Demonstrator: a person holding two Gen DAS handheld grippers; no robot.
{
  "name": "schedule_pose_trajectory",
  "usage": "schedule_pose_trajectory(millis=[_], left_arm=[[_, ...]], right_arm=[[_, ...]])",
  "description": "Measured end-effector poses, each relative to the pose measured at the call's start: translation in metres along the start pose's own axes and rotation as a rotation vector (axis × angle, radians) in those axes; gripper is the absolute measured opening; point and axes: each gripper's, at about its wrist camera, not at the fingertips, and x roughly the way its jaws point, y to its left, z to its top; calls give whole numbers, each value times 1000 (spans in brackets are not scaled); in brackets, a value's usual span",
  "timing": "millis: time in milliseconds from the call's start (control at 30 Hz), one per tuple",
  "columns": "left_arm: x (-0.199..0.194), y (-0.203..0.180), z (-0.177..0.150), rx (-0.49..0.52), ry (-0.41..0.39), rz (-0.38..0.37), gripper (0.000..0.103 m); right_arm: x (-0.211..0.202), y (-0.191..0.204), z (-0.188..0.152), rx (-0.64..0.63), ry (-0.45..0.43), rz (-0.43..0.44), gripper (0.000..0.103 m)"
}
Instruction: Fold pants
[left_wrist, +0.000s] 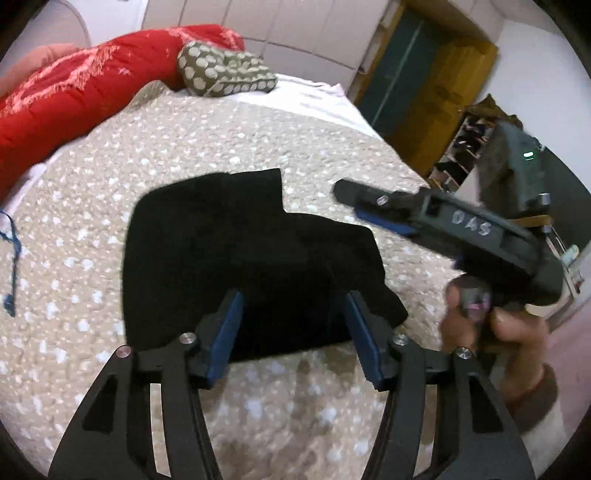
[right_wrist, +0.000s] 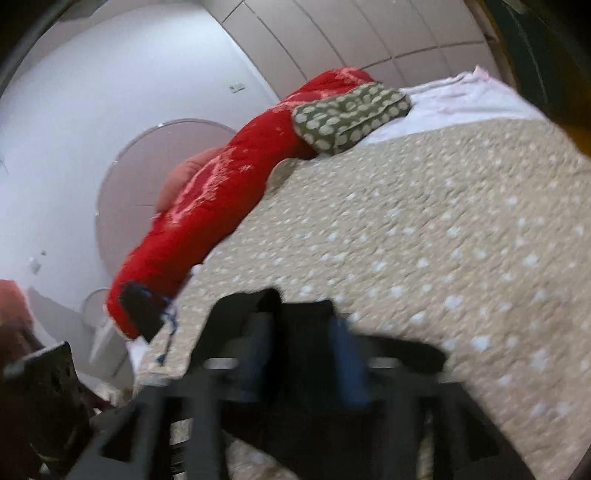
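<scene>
The black pants (left_wrist: 240, 258) lie folded into a compact stack on the beige dotted bedspread (left_wrist: 221, 140). My left gripper (left_wrist: 293, 317) is open and empty, its blue pads just above the near edge of the pants. My right gripper (left_wrist: 345, 199) is held in a hand at the right, above the bed beside the pants, tips pointing left. In the blurred right wrist view the right gripper (right_wrist: 303, 332) stands open with the black pants (right_wrist: 306, 317) behind its fingers.
A red blanket (left_wrist: 74, 96) and a green dotted pillow (left_wrist: 225, 70) lie at the head of the bed. A blue cord (left_wrist: 13, 258) lies at the bed's left edge. A yellow door frame (left_wrist: 443, 92) and shelves (left_wrist: 465, 140) stand at the right.
</scene>
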Motion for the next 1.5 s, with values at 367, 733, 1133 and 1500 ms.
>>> schedule_pose_trajectory(millis=[367,733,1133,1500], left_arm=[[-30,60,-14,-109,-27,143,57],[-37,42,19,-100,-130,117,69],[42,21,28,-52,39,177,69],[76,15,58,-42,62,228,69]], right_arm=[[83,52,-24,-20,202,51,40],[-12,62,-8,-133,34,30,13],[-22,-4,-31,-92,119,-251,16],[-23,22,-5,-119,41,-197,17]])
